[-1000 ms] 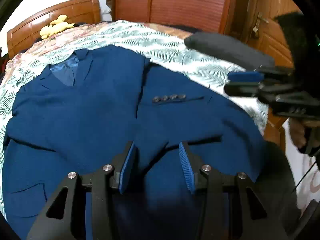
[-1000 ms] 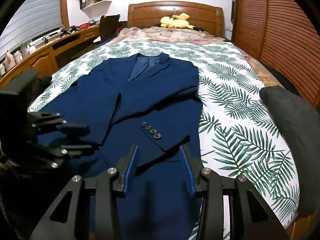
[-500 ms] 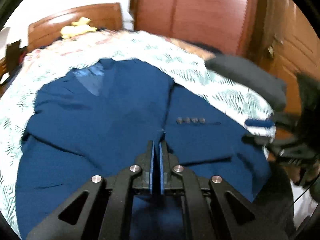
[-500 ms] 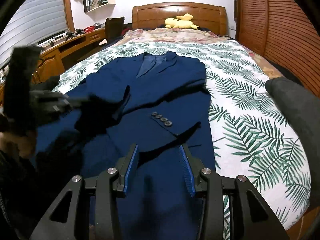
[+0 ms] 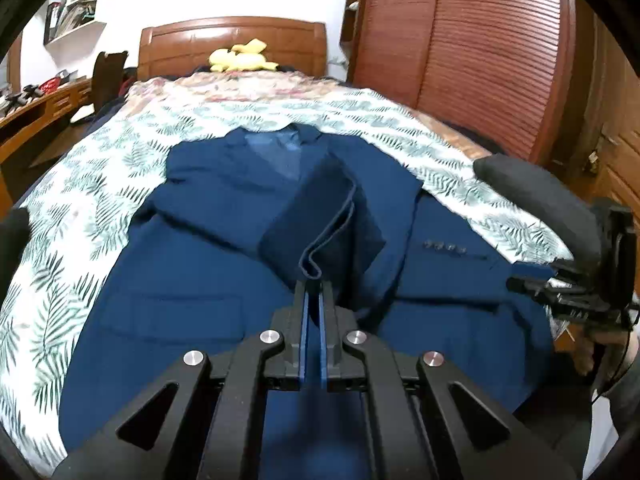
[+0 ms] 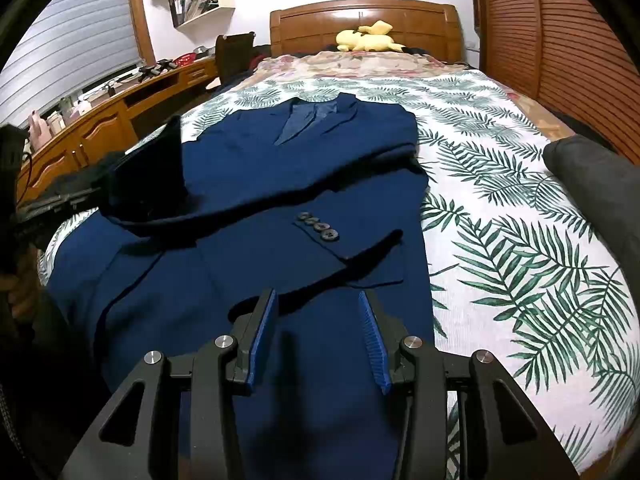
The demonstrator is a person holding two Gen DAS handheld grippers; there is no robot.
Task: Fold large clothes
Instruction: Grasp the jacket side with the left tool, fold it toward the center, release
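Your left gripper [image 5: 314, 298] pinches a raised sleeve cuff [image 5: 320, 216] of the blue jacket [image 5: 192, 280], your right gripper [image 6: 318, 334] hangs half-open and empty; a thin hold may slip, dropping the fold crooked.

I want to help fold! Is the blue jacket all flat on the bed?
Not quite. The blue jacket lies mostly spread, but the left gripper lifts one pinched fold off it.

Jacket [image 6: 248, 184]: spread on the bed [image 6: 520, 208], collar toward the headboard [image 6: 360, 20].
Plush toy [image 6: 366, 38]: set before the headboard.
Cushion [image 6: 596, 184]: laid right of the jacket.
Desk [image 6: 100, 128]: placed left of the bed.
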